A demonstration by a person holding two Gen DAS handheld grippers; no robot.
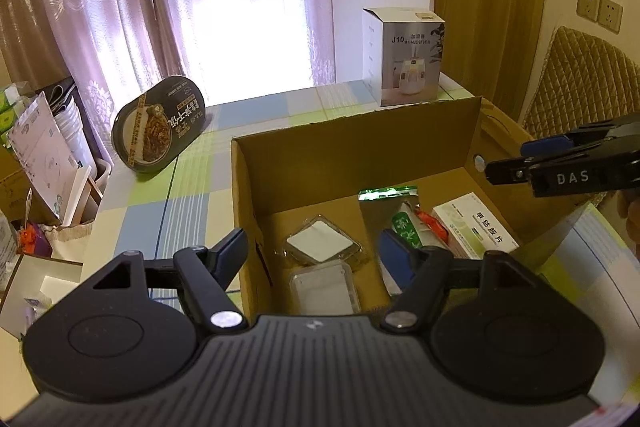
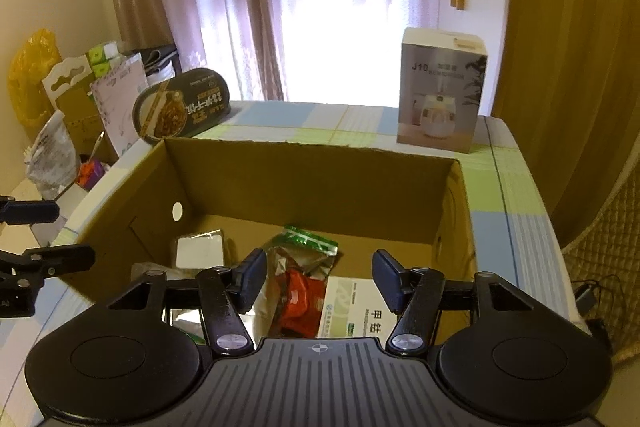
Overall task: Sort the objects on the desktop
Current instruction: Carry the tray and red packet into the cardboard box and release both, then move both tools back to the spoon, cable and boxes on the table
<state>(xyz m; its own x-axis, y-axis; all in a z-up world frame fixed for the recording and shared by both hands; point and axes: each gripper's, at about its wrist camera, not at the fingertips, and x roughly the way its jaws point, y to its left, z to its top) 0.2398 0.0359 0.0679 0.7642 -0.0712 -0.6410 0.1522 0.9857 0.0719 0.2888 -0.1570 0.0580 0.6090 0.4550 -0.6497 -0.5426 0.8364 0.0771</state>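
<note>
An open cardboard box [image 1: 360,155] [image 2: 312,151] stands on the checked tablecloth. Inside lie two clear plastic containers [image 1: 322,241] [image 2: 200,251], a foil bag with a green zip top [image 1: 388,195] [image 2: 304,251], a red packet [image 2: 298,301] and a white-green medicine box [image 1: 476,227] [image 2: 352,307]. My left gripper [image 1: 314,255] hangs open over the box's left wall, holding nothing. My right gripper [image 2: 320,279] hovers open over the box's near side, empty too. Each gripper shows in the other's view: the right gripper [image 1: 516,161] at the right edge, the left gripper [image 2: 52,235] at the left edge.
A black oval noodle tray [image 1: 160,125] [image 2: 184,107] leans at the table's far left. A humidifier carton [image 1: 404,55] [image 2: 440,91] stands at the far right. Cartons, bags and papers [image 1: 44,155] crowd the floor left of the table. A quilted chair back [image 1: 580,83] is on the right.
</note>
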